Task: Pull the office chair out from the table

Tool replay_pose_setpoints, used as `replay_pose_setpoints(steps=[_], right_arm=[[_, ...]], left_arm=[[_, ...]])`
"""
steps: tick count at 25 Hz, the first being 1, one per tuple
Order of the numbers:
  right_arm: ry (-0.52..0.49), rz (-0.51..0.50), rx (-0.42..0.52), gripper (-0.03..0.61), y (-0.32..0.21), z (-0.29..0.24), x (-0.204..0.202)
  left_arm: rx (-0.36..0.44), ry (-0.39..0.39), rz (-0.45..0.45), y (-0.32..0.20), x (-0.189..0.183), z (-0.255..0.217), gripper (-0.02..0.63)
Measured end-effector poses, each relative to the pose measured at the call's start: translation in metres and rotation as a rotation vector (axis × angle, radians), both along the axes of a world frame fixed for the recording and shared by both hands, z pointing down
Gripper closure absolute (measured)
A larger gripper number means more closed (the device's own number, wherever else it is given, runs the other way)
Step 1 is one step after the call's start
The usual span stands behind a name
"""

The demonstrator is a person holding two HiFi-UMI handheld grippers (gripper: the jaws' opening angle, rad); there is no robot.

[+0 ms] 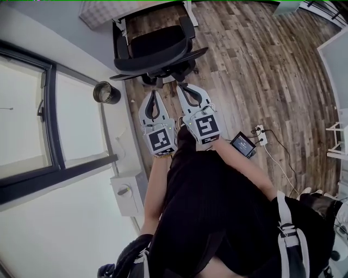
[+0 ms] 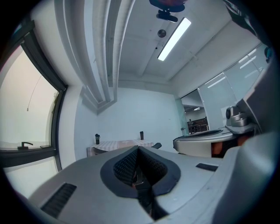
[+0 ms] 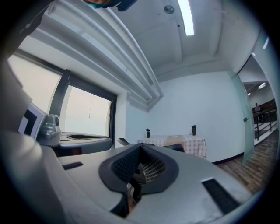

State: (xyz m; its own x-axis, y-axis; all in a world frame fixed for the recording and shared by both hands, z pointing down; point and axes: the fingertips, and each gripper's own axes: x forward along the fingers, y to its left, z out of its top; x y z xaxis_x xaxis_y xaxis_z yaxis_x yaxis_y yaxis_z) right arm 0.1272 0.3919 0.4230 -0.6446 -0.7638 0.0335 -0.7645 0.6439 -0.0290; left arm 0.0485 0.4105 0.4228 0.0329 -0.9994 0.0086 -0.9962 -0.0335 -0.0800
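The black office chair [image 1: 157,46] stands at the top of the head view, its seat tucked toward a table with a checked cloth [image 1: 103,12]. My left gripper [image 1: 154,93] and right gripper [image 1: 182,87] point at the chair side by side, their tips just short of its curved backrest. Both are shut, and I see nothing held between the jaws. In the left gripper view the left gripper [image 2: 139,148] has its tips together, with the table [image 2: 120,144] beyond. The right gripper [image 3: 141,146] looks the same, facing the table [image 3: 175,140].
A dark round bin [image 1: 106,92] sits by the wall left of the chair. A large window [image 1: 27,119] runs along the left, with a white box [image 1: 128,193] below it. A power strip with cables [image 1: 261,136] lies on the wood floor at right. Two dark bottles [image 2: 97,138] stand on the table.
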Motion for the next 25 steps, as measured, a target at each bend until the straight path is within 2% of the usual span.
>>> replay_pose_setpoints(steps=[18, 25], right_arm=[[0.010, -0.022, -0.023, 0.574, -0.018, 0.007, 0.012], [0.024, -0.054, -0.032, 0.574, -0.030, 0.009, 0.008]], left_arm=[[-0.029, -0.015, -0.004, -0.019, 0.010, 0.009, 0.617], [-0.038, -0.032, -0.026, -0.028, -0.002, 0.010, 0.617]])
